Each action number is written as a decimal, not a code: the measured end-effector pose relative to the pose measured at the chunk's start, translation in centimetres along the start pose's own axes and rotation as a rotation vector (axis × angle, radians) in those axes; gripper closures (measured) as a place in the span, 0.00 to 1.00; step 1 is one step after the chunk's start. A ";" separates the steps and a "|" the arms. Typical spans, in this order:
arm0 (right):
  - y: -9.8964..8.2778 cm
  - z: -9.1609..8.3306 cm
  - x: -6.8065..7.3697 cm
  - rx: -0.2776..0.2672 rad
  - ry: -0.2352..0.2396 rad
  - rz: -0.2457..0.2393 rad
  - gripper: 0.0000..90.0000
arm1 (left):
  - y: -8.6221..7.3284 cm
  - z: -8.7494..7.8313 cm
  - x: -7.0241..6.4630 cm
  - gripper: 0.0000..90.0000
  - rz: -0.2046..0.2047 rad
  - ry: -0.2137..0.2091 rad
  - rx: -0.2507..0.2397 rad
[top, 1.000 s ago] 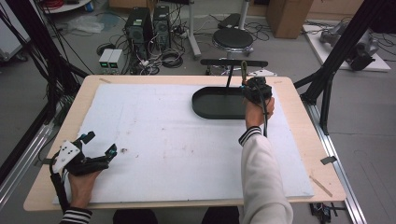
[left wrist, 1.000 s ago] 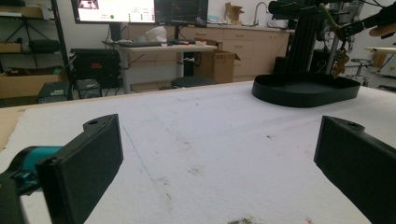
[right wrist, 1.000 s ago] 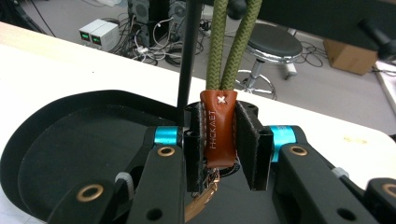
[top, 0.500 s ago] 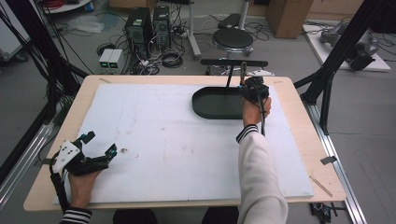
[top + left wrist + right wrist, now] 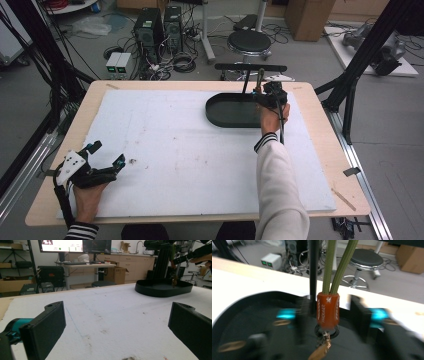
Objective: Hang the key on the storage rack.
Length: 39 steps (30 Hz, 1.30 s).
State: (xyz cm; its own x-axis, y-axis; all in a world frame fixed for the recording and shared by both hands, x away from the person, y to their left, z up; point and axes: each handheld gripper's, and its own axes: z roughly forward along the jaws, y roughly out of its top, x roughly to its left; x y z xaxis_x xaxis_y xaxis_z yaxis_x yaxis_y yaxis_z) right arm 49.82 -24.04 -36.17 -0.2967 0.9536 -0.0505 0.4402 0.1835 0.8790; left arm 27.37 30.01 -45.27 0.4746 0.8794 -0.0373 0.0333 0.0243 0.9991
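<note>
Two green cords [image 5: 337, 265] hang from a black T-shaped stand [image 5: 250, 66] and join in an orange sleeve [image 5: 327, 310]. A ring and a brass clip [image 5: 319, 352] dangle below the sleeve, over the black oval tray [image 5: 225, 112]. My right gripper [image 5: 265, 92] is at the tray's right end. Its blurred jaws stand either side of the sleeve with gaps, so the right gripper [image 5: 328, 307] is open. My left gripper [image 5: 107, 153] rests open at the table's near left corner, holding nothing. The left gripper [image 5: 117, 322] faces the tray [image 5: 160, 288] across the white mat.
A white mat [image 5: 190, 150] covers the wooden table [image 5: 320, 130]. The stand's black post [image 5: 313, 272] rises just left of the cords. A stool [image 5: 249, 42], computers and cables sit on the floor beyond the far edge. Black frame legs [image 5: 360, 75] flank the table.
My right gripper has edged slightly forward and left toward the hanging cords over the tray. The left gripper has stayed put.
</note>
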 end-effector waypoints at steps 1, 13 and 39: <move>-0.1 0.1 0.0 0.000 0.012 0.018 0.37 | 0.0 0.0 0.0 0.02 0.000 0.000 0.000; -1.8 -6.4 -1.0 -0.135 0.243 0.061 0.00 | 0.0 0.0 0.0 0.02 0.000 -0.008 -0.005; -17.3 -14.7 -2.9 -0.459 0.393 -0.010 0.00 | -0.1 -0.2 -0.1 0.02 0.011 -0.010 -0.016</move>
State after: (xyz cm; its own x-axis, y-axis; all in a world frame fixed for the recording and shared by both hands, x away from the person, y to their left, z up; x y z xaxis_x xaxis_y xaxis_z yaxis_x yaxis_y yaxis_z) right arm 30.60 -33.53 -44.21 -0.6282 0.7769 0.0420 0.0512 -0.0126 0.9986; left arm 27.18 29.98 -45.33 0.4837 0.8748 -0.0263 0.0141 0.0223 0.9997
